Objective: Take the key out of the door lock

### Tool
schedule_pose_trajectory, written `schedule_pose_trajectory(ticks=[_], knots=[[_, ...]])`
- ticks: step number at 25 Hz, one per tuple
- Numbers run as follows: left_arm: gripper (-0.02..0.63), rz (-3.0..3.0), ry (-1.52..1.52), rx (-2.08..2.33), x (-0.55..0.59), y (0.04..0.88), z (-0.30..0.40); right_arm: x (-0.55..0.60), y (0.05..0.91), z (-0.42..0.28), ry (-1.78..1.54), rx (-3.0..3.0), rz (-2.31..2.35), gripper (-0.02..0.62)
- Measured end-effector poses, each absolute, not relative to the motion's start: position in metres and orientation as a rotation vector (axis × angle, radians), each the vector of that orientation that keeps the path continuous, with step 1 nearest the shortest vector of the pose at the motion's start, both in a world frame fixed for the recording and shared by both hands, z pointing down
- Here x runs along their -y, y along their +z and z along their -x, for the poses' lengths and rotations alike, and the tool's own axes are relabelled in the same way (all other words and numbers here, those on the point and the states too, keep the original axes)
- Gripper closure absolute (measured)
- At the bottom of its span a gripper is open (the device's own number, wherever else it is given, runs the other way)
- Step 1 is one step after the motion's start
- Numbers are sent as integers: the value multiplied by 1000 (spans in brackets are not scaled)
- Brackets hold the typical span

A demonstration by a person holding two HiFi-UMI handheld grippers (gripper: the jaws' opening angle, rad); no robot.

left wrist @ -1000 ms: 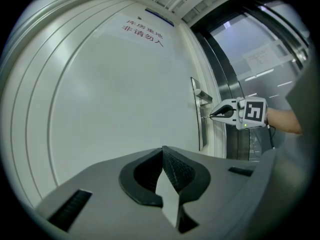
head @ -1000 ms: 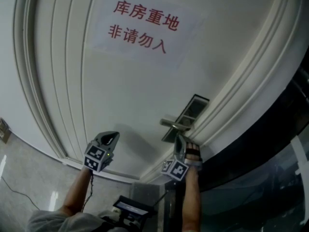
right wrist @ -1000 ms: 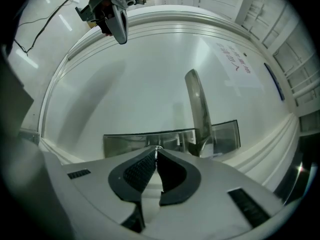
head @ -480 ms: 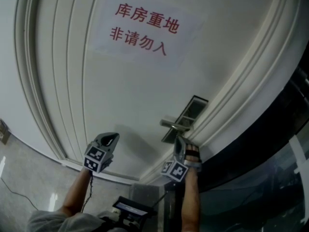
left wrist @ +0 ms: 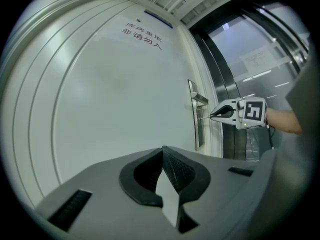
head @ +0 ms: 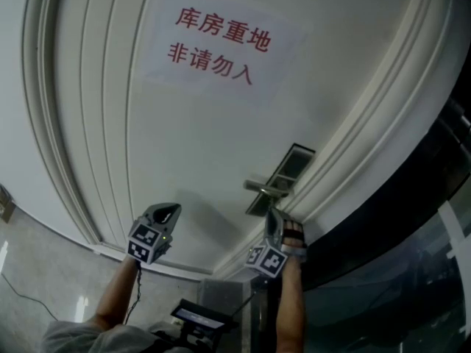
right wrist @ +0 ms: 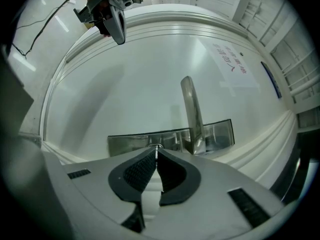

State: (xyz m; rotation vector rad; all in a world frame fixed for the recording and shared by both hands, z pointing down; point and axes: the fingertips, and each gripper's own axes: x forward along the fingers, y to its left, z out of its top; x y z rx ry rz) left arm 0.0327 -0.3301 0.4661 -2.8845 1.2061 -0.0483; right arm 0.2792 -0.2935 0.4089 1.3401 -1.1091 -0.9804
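A metal lock plate (head: 288, 166) with a lever handle (head: 263, 190) sits at the right edge of the white door (head: 191, 145). My right gripper (head: 271, 218) is just below the handle, its jaws shut on the key (right wrist: 157, 146) at the plate (right wrist: 130, 141). From the left gripper view the key (left wrist: 204, 117) is a thin shaft between the right gripper (left wrist: 212, 116) and the plate (left wrist: 196, 126). My left gripper (head: 166, 213) hangs in front of the door to the left, away from the lock. Its jaws (left wrist: 163, 151) are shut with nothing between them.
A paper sign (head: 217, 39) with red characters is stuck high on the door. Raised mouldings (head: 353, 134) frame the door panel. A dark glass partition (head: 412, 219) stands right of the door. A device with a cable (head: 199, 316) sits low by the person's body.
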Motion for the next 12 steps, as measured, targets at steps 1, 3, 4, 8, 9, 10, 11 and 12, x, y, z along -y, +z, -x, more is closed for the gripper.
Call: schedule_pose_trajectory(ticks=[1,3,4,8,9,10,11,12], knots=[[600,2886,-47,-1202,329,466,-33,291,408,-278,-979,1112,-1346,575],[600,2888,-44,-1194,327,465,-33,287,406,-277,-977,1115,-1362,575],[600,2889,-43,-1190,325,465,-33,284,406,-277,-971,1124,-1375,575],[600,2899,-35,-1175,320,465,-35,270,410,-276,-902,1226,-1452,575],[600,2903,-31,-1168,319,465,-36,266,411,-277,-874,1265,-1484,575],[600,2906,-27,-1160,317,465,-38,262,410,-278,-844,1308,-1520,575],[600,2910,-24,-1151,316,465,-40,258,410,-279,-813,1351,-1559,575],[600,2914,-21,-1142,314,465,-42,253,410,-280,-783,1392,-1599,575]])
